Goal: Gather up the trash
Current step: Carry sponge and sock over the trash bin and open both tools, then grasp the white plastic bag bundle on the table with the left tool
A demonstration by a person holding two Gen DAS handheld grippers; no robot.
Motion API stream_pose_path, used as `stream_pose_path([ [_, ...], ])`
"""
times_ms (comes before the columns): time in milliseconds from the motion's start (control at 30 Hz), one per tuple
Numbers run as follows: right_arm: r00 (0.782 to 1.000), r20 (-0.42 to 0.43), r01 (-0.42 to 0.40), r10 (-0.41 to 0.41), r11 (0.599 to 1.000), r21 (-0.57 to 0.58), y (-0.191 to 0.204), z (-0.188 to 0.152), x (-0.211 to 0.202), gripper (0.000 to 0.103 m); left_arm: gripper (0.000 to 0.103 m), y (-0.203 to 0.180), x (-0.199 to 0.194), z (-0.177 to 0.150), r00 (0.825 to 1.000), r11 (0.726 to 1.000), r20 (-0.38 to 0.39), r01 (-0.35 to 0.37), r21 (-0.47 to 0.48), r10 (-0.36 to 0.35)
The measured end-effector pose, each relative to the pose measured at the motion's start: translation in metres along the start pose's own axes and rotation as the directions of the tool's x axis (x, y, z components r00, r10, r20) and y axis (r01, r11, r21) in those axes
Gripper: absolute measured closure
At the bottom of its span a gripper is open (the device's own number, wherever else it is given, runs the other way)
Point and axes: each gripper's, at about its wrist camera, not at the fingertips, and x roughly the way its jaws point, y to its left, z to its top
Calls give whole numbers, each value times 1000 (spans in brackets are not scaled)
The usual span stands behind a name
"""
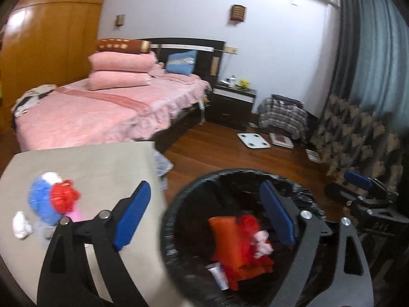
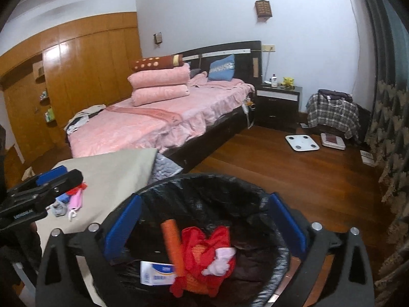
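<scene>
A bin with a black liner stands on the floor beside a beige table. Inside lie an orange packet, red plastic, pink tissue and a white box. On the table lie blue, red, white and pink scraps. My left gripper is open and empty, straddling the bin's left rim. My right gripper is open and empty above the bin.
A pink bed stands behind the table, with a dark nightstand to its right. A white scale and a plaid bag sit on the wood floor. Curtains hang at the right.
</scene>
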Motion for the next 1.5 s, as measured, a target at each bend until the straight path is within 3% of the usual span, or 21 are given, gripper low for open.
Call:
stream_pose_path([
  [333, 989, -21, -149, 148, 987, -62, 78, 6, 19, 6, 16, 77, -52, -14, 981, 979, 9, -192, -75, 193],
  [800, 955, -75, -293, 285, 947, -129, 194, -2, 70, 6, 16, 182, -95, -35, 912, 898, -10, -405, -173, 409],
  [1100, 945, -122, -319, 303, 937, -145, 239, -14, 98, 6, 16, 234, -101, -48, 875, 849, -55, -481, -218, 482],
  [1500, 942, -180, -313, 282, 933, -178, 268, -30, 125, 6, 21, 285, -70, -62, 854, 818, -142, -519, -246, 500],
])
